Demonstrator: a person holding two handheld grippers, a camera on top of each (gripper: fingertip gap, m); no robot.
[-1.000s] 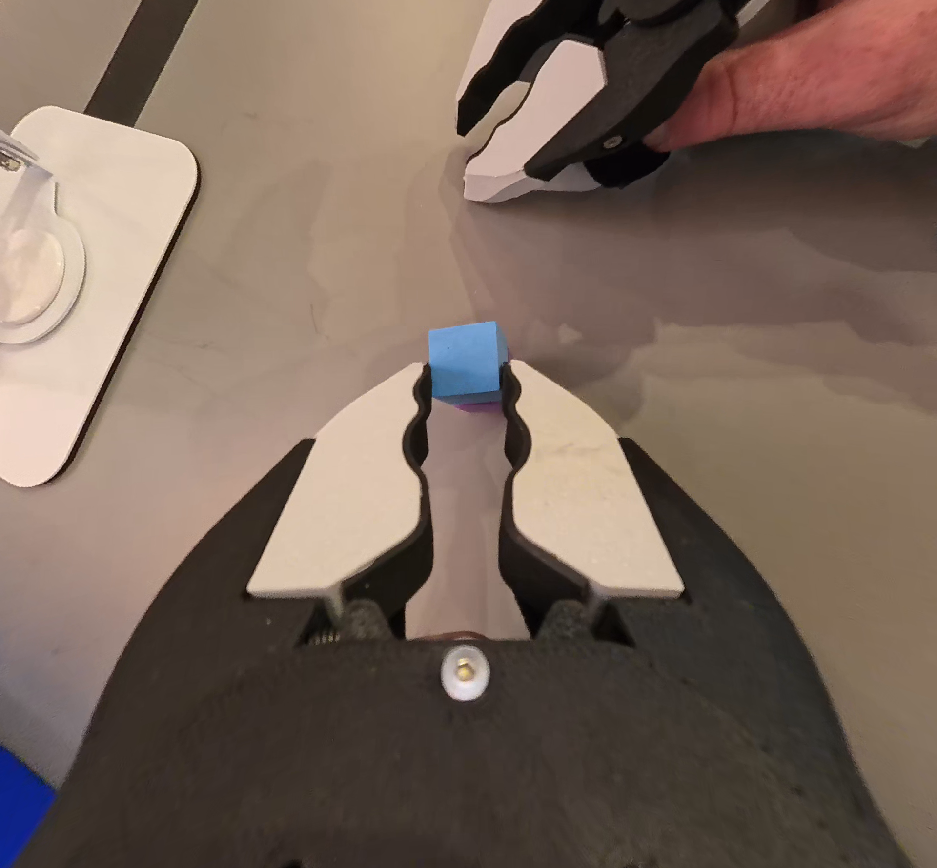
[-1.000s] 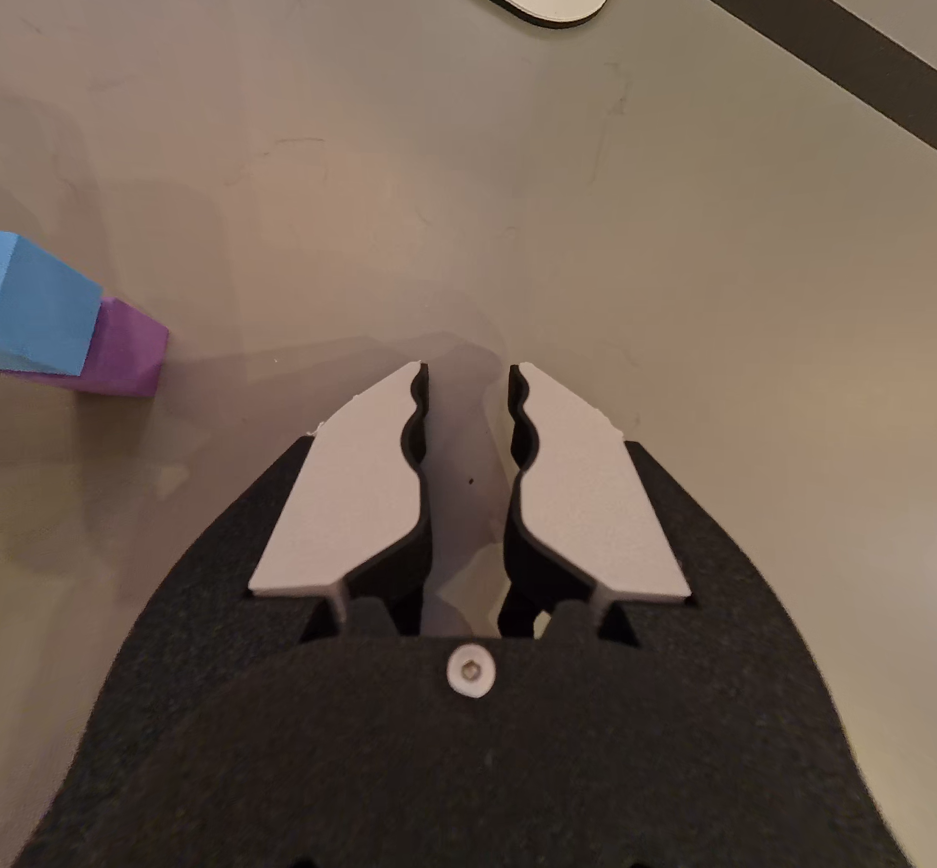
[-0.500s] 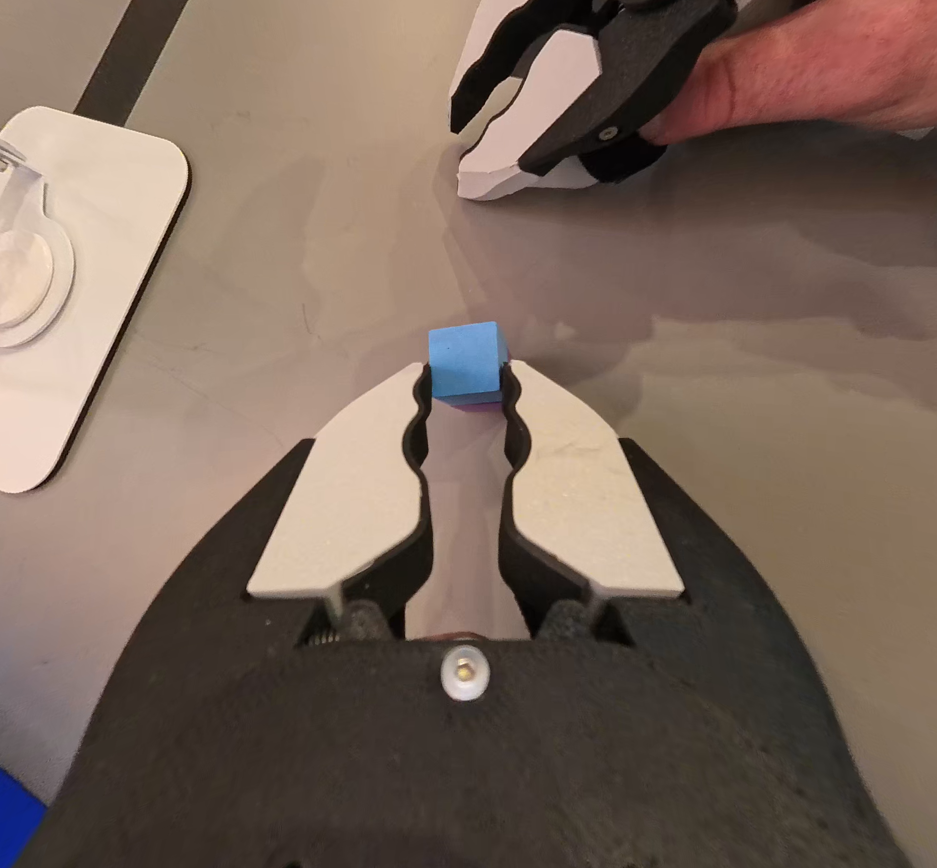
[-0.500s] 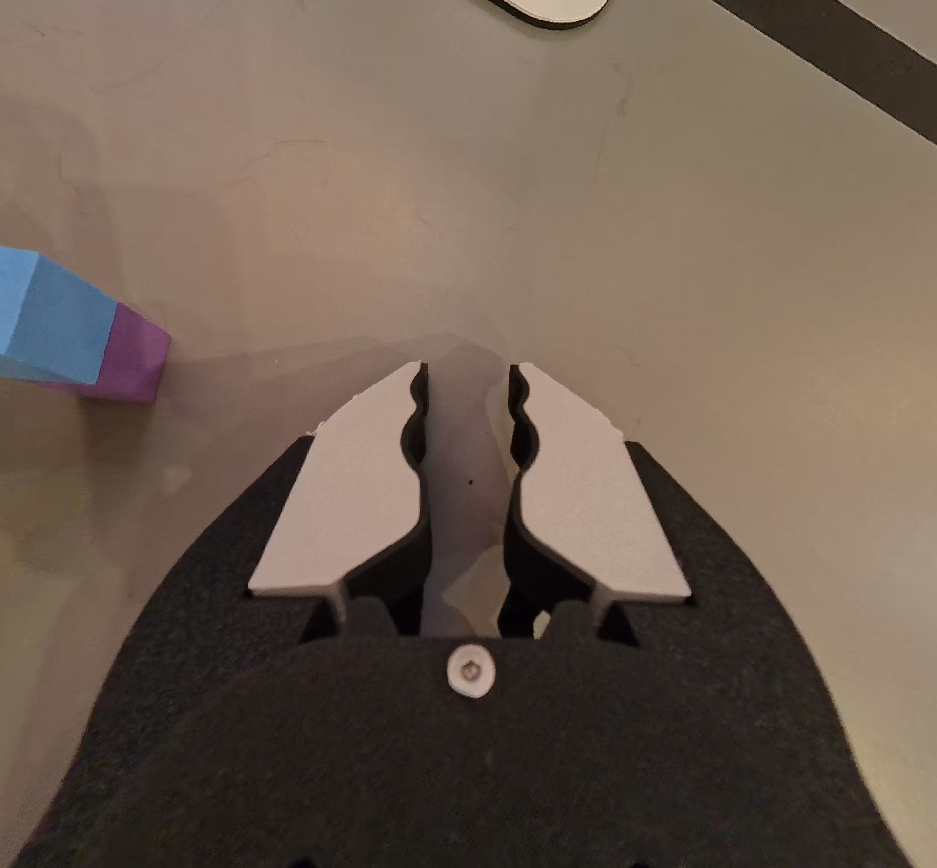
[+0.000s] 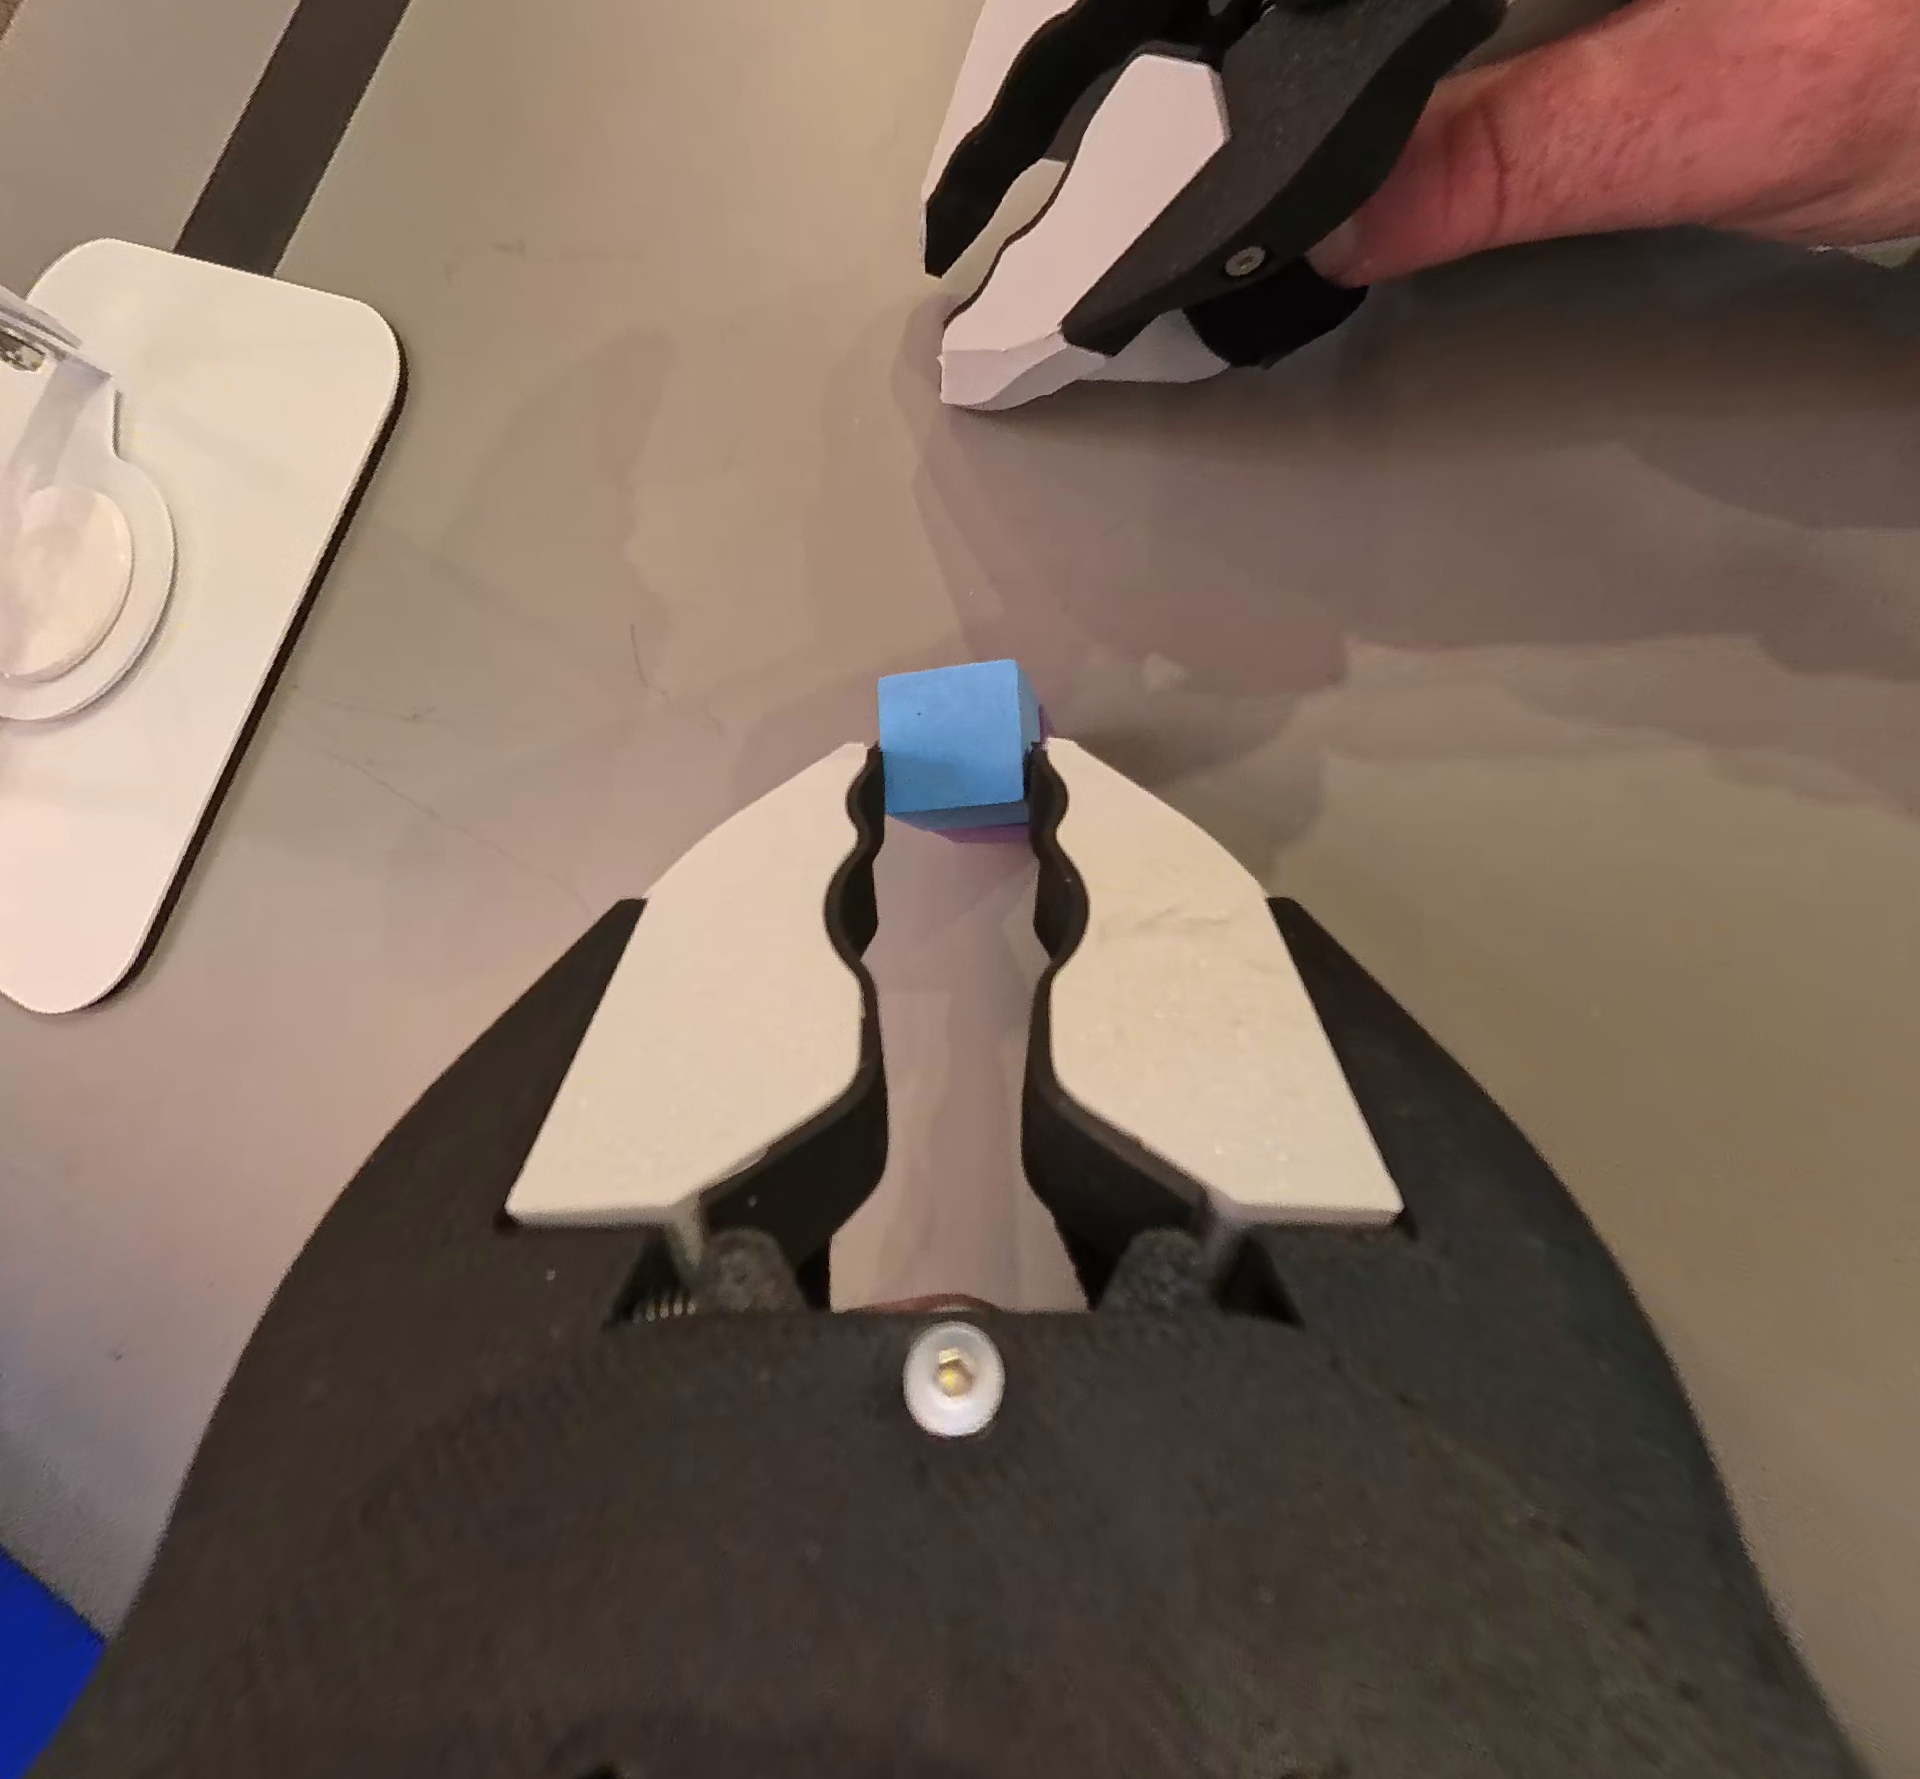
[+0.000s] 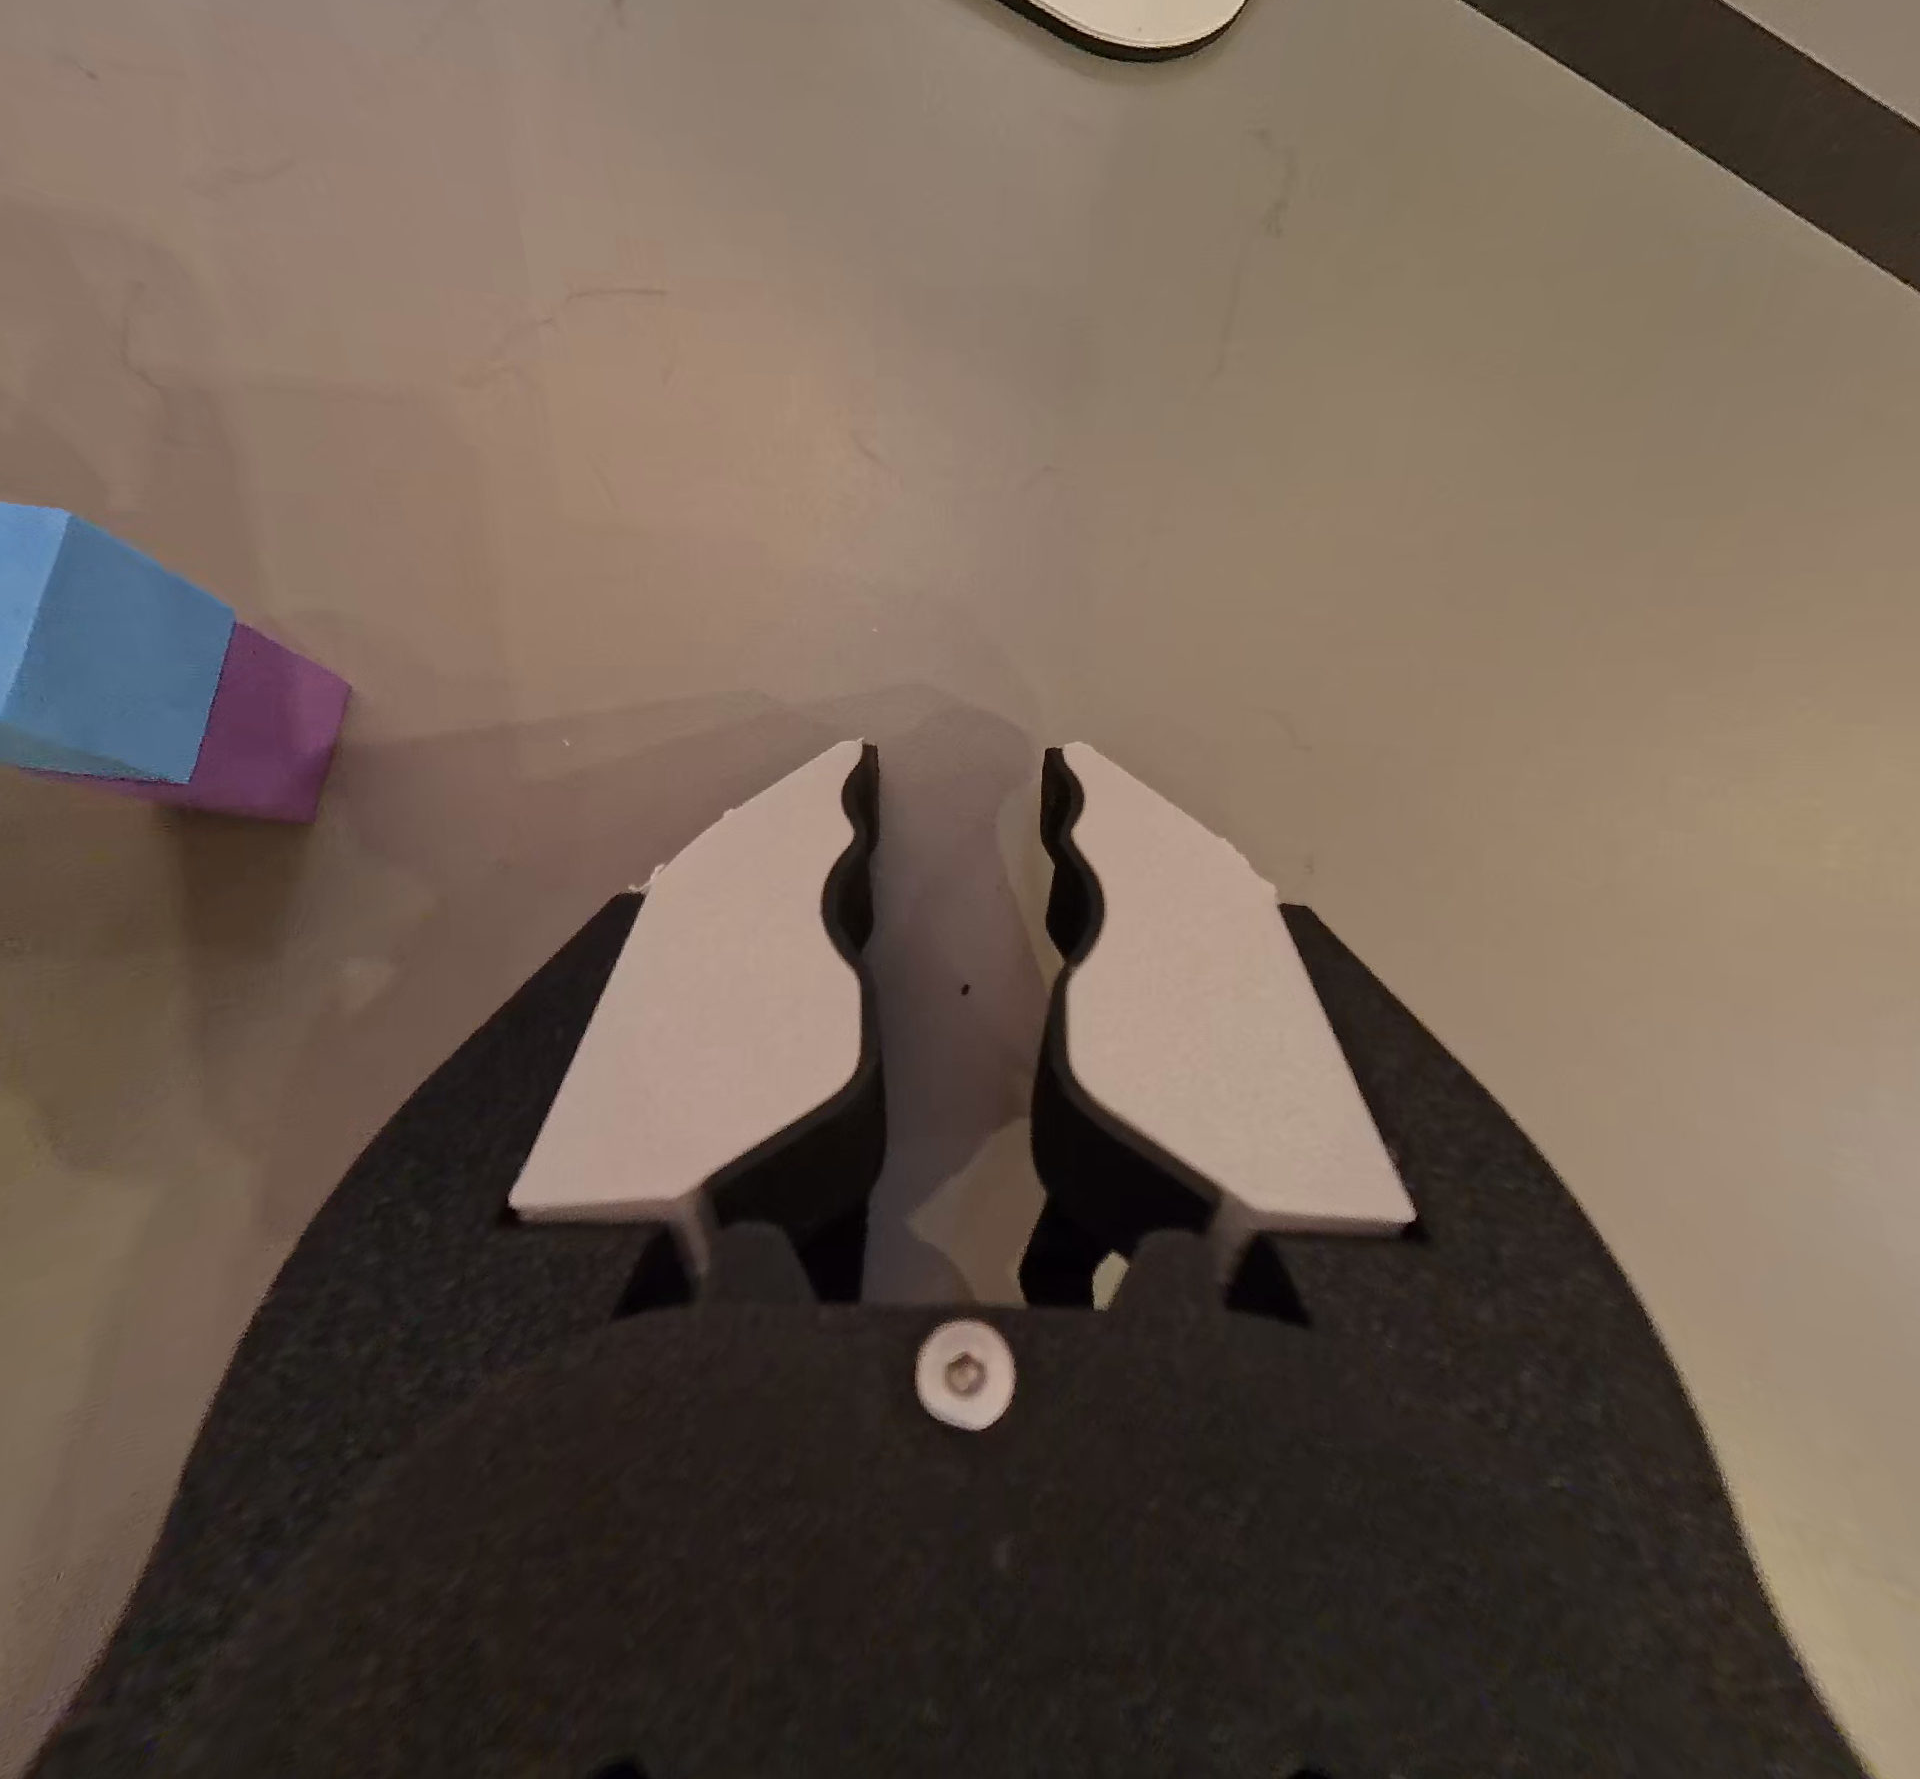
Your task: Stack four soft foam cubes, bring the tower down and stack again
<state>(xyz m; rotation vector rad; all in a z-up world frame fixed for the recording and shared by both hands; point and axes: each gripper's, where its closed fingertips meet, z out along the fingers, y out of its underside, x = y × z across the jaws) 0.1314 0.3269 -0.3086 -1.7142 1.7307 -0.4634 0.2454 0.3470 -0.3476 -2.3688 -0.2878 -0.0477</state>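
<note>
Fingers (image 5: 1049,773) pinch matte blue foam cube (image 5: 951,742).

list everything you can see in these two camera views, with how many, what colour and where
Blue cube: one, light blue, between the left gripper's fingertips, on top of the purple cube.
Purple cube: one, purple, on the table under the blue cube.
Board: one, white with a dark edge, on the table at the left of the left wrist view.
Clear stand: one, transparent with a round white base, on the board.
Blue object: one, dark blue, bottom left corner, cut off.
Table: one, grey-beige with a dark stripe.
Left gripper: one, black and white, closed on the blue cube.
Right gripper: one, black and white, open, nothing between its fingers.
Hand: one, holding the right gripper.
</note>
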